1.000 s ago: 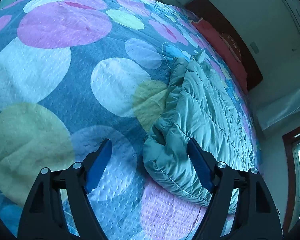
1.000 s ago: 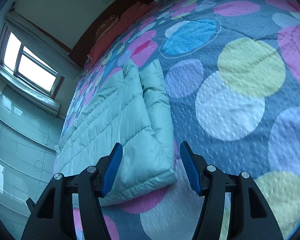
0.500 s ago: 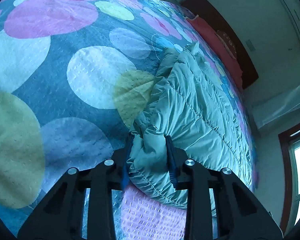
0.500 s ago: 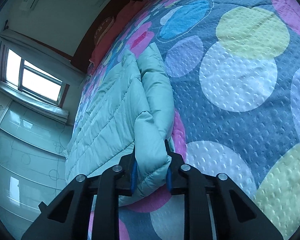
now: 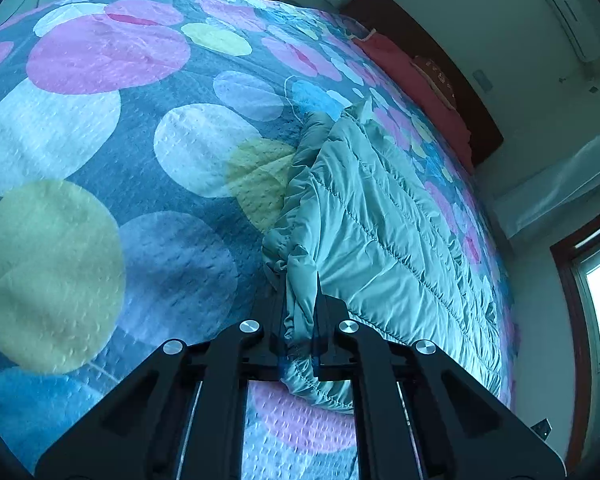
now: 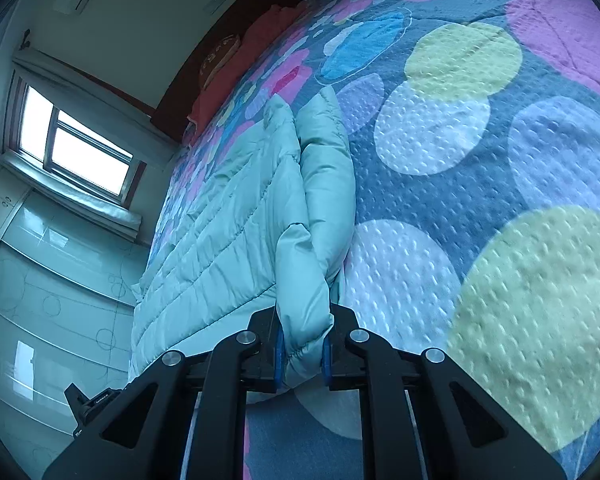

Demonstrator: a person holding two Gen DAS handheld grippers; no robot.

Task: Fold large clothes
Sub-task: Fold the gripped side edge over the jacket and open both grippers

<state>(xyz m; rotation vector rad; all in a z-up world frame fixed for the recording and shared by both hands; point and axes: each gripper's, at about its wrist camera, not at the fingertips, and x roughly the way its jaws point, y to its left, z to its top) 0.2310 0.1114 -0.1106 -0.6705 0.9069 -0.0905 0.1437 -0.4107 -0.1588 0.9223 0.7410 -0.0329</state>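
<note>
Since a second ago both have just been closing: the left hand-held gripper (image 5: pixel 300 300) and right hand-held gripper (image 6: pixel 303 336) now pinch the quilted jacket's (image 5: pixel 380 224) near corners on the bed (image 5: pixel 100 160).

This is a bedroom in a home. A wide bed (image 5: pixel 100 152) fills most of both views, spread with a quilted cover of big coloured circles, with red pillows (image 5: pixel 416 84) against a dark wooden headboard (image 5: pixel 452 92). An air-conditioning unit (image 5: pixel 564 8) hangs high on the wall, a wood-framed window (image 6: pixel 76 148) lets in daylight, and glossy wardrobe doors (image 6: pixel 52 288) stand beside it.
</note>
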